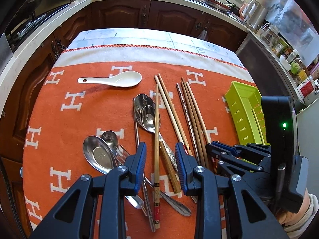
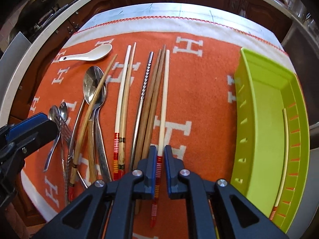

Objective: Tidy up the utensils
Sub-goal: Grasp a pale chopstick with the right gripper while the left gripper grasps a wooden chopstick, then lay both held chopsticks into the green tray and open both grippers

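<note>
Judging from the green tray (image 2: 265,107) at the right of the right wrist view, the sorting has barely begun: only one pale chopstick (image 2: 283,157) with a red striped end lies inside it, against the slotted right wall. Nearly everything else remains on the orange blanket (image 2: 199,91) covering the tabletop.

At lower centre of that view, the right hand-held gripper (image 2: 159,159) has its jaws nearly closed around a matching white chopstick (image 2: 164,99), the blue pads sitting close on either side of its red-striped end; whether they are pressing it firmly I cannot tell, though it looks like a grasp. Just left of it lie brown wooden chopsticks (image 2: 151,99), a twisted metal chopstick (image 2: 144,83) and another pale pair (image 2: 123,91).

In the left wrist view, the left hand-held gripper (image 1: 160,157) hovers wide open at lower centre, holding nothing, above a tangle of a bamboo chopstick (image 1: 157,139) and steel spoons (image 1: 146,115). More steel spoons (image 1: 97,155) sit at lower left, and a white ceramic spoon (image 1: 117,79) lies alone toward the upper left.

Left to do, by my reading: the gripped chopstick, the other chopsticks and all the spoons.
</note>
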Demonstrator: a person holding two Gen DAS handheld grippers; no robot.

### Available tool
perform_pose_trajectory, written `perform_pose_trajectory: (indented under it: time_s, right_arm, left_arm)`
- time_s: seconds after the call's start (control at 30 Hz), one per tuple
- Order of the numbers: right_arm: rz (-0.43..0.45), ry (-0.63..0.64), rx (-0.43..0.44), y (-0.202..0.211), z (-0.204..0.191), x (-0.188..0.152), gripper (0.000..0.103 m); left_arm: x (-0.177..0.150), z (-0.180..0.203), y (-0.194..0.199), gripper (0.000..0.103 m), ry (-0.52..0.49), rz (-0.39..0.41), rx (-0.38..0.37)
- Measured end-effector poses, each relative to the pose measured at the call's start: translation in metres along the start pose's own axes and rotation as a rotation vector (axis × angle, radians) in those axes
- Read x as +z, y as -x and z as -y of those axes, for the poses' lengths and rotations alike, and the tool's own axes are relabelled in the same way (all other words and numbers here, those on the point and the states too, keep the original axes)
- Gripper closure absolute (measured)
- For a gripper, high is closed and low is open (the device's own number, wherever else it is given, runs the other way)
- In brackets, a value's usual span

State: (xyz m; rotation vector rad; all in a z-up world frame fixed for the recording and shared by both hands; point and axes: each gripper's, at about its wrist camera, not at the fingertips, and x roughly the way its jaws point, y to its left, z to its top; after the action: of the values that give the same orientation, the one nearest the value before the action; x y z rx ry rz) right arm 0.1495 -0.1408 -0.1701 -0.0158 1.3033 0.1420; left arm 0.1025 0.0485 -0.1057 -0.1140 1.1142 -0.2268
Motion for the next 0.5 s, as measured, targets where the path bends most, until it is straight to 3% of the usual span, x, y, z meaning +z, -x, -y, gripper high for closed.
perform_pose_trajectory:
  time_s: [0.2, 0.37, 0.5]
  right_arm:
    - [0.008, -0.068, 0.06, 0.006, 0.015, -0.002, 0.098]
    - [0.08, -0.165, 0.138, 0.037, 0.037, -0.006, 0.098]
    - [0.134, -0.25, 0.226, 0.066, 0.061, -0.016, 0.098]
  left_arm:
    - [0.004, 0.008, -0.004, 0.077, -0.013, -0.005, -0.038]
    - [0.014, 0.015, -0.017, 0.087, 0.024, -0.065, -0.151]
    - [0.024, 0.03, -0.03, 0.088, 0.043, -0.107, -0.206]
